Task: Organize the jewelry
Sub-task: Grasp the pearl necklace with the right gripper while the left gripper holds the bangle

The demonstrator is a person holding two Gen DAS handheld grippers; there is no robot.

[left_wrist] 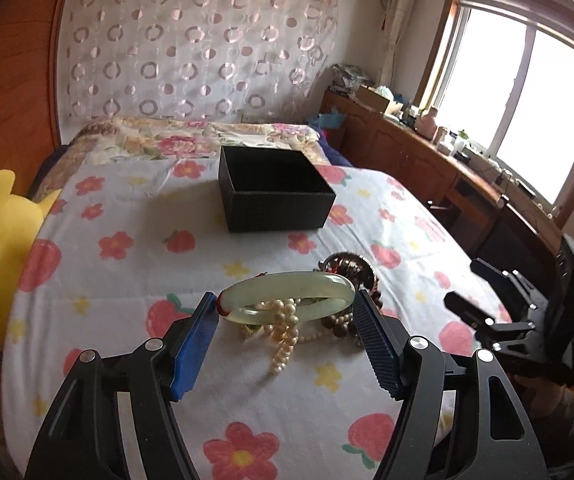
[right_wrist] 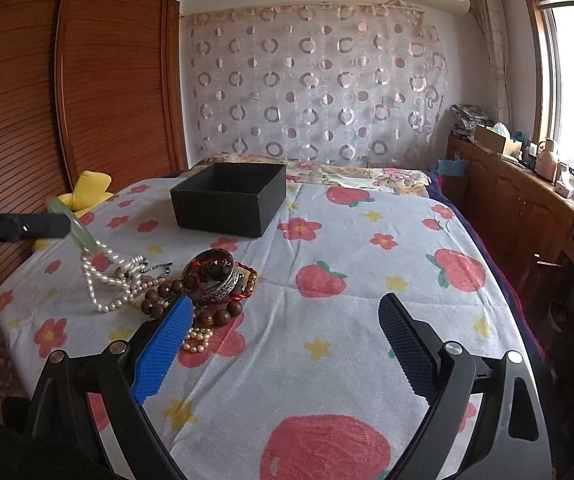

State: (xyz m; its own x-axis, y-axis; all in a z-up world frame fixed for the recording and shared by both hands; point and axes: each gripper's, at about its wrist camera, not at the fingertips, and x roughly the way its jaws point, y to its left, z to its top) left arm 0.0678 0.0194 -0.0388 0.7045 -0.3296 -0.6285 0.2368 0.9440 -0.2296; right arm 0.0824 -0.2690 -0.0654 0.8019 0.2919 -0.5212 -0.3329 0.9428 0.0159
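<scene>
Left gripper point(left_wrist: 287, 306) is clamped across a pale green jade bangle point(left_wrist: 289, 294), one pad on each side of the ring; the bangle is lifted clear of the bedspread point(left_wrist: 127, 280) and roughly level between the fingertips. A pearl strand point(left_wrist: 285, 334) hangs through the bangle and trails down to the cloth directly below the gripper. In the right wrist view the same bangle point(right_wrist: 83, 232) shows tilted at the tip of the left gripper point(right_wrist: 53, 226), with the pearl strand point(right_wrist: 103, 284) draped from it in loops. Just beyond and to the right of the left gripper's fingertips lies the rest of the jewelry pile: dark wooden beads point(left_wrist: 337, 322) and a stack of dark bangles with red cord point(left_wrist: 347, 266). The black open box point(left_wrist: 275, 194) stands farther ahead of the left gripper, well apart from the pile, upright; its interior looks dark, contents not discernible. Right gripper point(right_wrist: 283, 344) has its jaws spread wide with nothing between them, hovering over bare bedspread; its blue left pad point(right_wrist: 163, 350) sits just beside the wooden beads point(right_wrist: 167, 292) and the dark bangle stack point(right_wrist: 213, 276), contact not clear. From the right gripper the box point(right_wrist: 229, 198) is ahead and slightly left.
</scene>
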